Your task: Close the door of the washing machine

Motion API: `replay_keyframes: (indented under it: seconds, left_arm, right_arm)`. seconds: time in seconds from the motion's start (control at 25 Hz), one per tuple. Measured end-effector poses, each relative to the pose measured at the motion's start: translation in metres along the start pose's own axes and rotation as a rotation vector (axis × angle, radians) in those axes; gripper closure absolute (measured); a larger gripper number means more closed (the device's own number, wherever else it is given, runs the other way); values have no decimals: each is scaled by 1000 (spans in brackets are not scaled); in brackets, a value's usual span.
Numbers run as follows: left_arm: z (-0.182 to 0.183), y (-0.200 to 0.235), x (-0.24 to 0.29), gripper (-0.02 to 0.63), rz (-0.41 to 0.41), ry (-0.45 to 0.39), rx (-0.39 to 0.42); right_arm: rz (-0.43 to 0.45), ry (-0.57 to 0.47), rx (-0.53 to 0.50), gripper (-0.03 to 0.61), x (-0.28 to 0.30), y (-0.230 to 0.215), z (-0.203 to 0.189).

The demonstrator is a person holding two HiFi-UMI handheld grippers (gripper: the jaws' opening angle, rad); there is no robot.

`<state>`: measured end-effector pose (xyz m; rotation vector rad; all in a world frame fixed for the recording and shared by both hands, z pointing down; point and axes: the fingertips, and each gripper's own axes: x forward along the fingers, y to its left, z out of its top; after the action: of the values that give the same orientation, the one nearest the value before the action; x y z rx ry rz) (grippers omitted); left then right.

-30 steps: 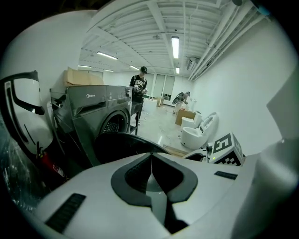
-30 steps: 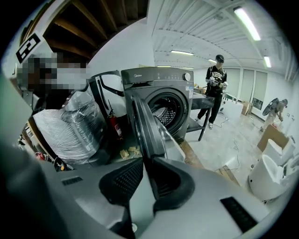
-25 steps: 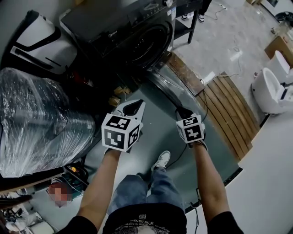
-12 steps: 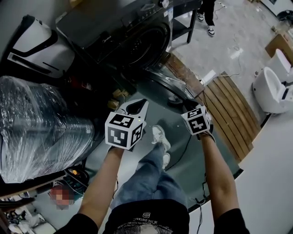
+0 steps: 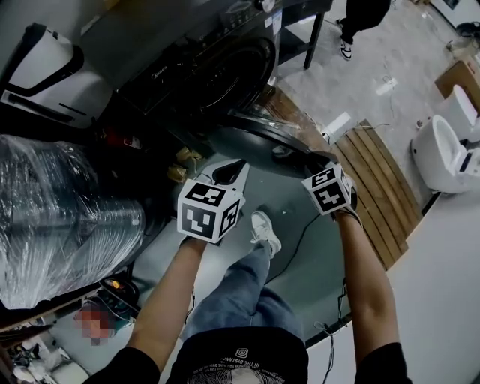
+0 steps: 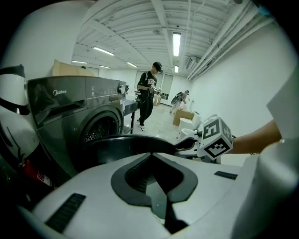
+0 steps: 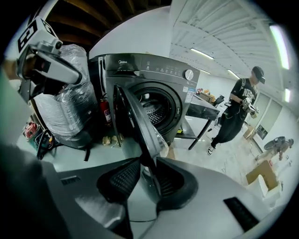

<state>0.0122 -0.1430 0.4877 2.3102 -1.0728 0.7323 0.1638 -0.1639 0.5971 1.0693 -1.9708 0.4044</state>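
Observation:
The dark grey washing machine [image 5: 195, 67] stands at the top with its round door [image 5: 255, 139] swung out and its drum [image 7: 156, 105] showing. My right gripper [image 5: 315, 159] is at the door's free edge. In the right gripper view the thin door rim [image 7: 138, 116] runs between the jaws of the right gripper [image 7: 149, 163], which are opening, with the pads [image 7: 122, 179] standing off it. My left gripper [image 5: 234, 169] hovers just in front of the door [image 6: 135, 142], shut and holding nothing.
A plastic-wrapped bundle [image 5: 60, 217] fills the left side, with a white appliance [image 5: 37, 67] behind it. A wooden pallet [image 5: 375, 180] and a white toilet [image 5: 442, 142] lie to the right. Another person [image 7: 238, 112] walks past a black table [image 5: 300, 22]. My shoe [image 5: 264, 229] is below the door.
I have stepped forward and both grippers have moved closer to the machine. The right gripper has rolled and come onto the door's edge, and the door has swung a little.

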Motion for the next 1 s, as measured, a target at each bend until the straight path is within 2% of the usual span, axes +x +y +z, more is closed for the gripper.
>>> replay_keyframes:
  seconds: [0.32, 1.0]
  left_arm:
    - [29, 18, 43, 586, -7, 4, -27]
    - [88, 61, 114, 586, 11, 14, -89]
  right_arm:
    - [25, 26, -111, 462, 24, -43, 22]
    - [80, 61, -260, 443, 82, -116, 81]
